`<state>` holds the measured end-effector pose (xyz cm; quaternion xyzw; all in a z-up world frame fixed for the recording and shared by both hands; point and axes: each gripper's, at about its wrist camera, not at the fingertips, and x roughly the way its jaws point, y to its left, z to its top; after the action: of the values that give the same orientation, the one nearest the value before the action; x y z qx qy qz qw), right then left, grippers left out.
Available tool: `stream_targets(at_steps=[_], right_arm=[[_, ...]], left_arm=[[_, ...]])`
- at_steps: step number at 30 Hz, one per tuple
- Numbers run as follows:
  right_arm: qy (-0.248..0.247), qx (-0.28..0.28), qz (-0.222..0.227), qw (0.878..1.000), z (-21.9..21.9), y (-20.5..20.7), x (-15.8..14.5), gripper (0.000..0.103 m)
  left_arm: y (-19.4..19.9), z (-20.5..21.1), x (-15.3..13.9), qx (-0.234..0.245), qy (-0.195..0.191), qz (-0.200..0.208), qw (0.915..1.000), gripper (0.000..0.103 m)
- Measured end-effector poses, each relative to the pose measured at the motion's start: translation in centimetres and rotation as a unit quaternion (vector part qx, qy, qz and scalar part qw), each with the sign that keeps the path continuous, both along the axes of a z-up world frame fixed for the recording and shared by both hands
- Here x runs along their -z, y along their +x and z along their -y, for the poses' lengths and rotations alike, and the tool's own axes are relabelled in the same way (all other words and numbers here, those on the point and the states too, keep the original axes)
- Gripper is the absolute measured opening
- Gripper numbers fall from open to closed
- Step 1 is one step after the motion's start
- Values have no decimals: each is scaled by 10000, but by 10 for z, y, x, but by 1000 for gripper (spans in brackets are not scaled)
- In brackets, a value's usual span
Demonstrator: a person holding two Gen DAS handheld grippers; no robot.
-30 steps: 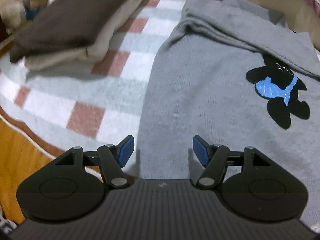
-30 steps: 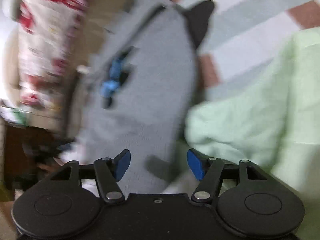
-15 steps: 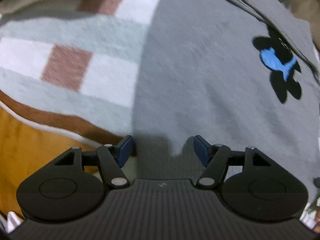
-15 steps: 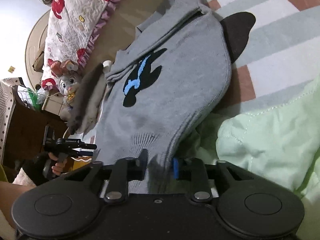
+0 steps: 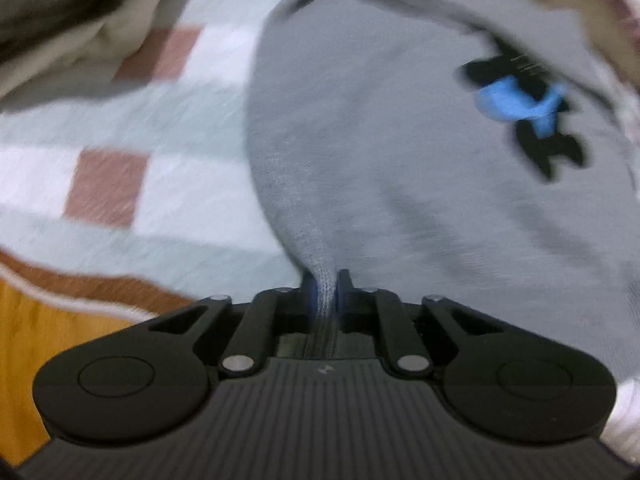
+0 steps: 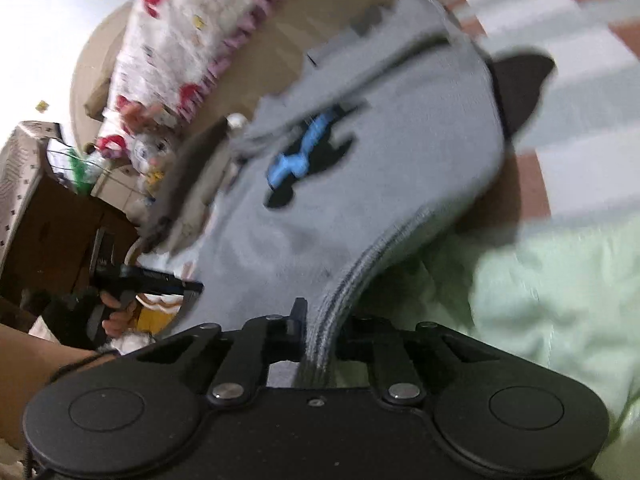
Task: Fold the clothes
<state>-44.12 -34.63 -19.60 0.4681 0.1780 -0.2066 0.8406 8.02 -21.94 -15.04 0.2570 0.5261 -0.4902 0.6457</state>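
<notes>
A grey sweater (image 5: 380,128) with a black and blue cartoon print (image 5: 524,108) lies on a checked blanket (image 5: 120,184). My left gripper (image 5: 325,286) is shut on the sweater's ribbed hem at one bottom corner. In the right wrist view the same sweater (image 6: 380,168) rises from the bed, and my right gripper (image 6: 320,324) is shut on the hem at the other bottom corner. The left gripper (image 6: 136,280) also shows there, far left, in a hand. Both views are blurred by motion.
A stack of folded dark and beige clothes (image 5: 72,20) sits at the far left of the blanket. A pale green quilt (image 6: 540,300) lies at the right. A red and white patterned quilt (image 6: 192,40) and a plush toy (image 6: 148,148) are behind. Wooden floor (image 5: 36,340) shows beyond the blanket's edge.
Both grippers came down to the sweater's hem and closed on it, the right one first. The hem is now lifted off the blanket and the sweater is moving.
</notes>
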Motion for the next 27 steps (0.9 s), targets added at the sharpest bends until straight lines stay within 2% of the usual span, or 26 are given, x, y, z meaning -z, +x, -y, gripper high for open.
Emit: stream_targets(at_steps=[3,7,10,13,18,22,25,27], right_arm=[[-366,-131,289,9988,3,6,-21,13],[-727,-223,156,9970,20,25,-48,13],[-1054,-182,109,9942,37,39,-71,12],[-1427,-33,-185,9896,51,53,-93,12],[-1674,119,-470,9847,77,69,-111,12],[-1784,523,-791,9794,116,86,-123,12],[-1813,966,-1113,9723,152,99,-122,12],[-1602,1231,-1358,9699,175,108,-114,12]], left_arm=[[0,-5,-15,11,-509,41,9987,8],[7,-5,-35,-232,-1348,-124,9905,8],[12,7,-43,-423,-1788,-587,9812,8],[18,20,-44,-643,-2175,-1007,9687,8],[32,57,-38,-771,-2343,-1202,9616,8],[48,95,-42,-861,-2479,-734,9621,8],[60,115,-36,-1145,-2552,-559,9585,9],[60,115,-23,-1322,-2577,-489,9559,10]])
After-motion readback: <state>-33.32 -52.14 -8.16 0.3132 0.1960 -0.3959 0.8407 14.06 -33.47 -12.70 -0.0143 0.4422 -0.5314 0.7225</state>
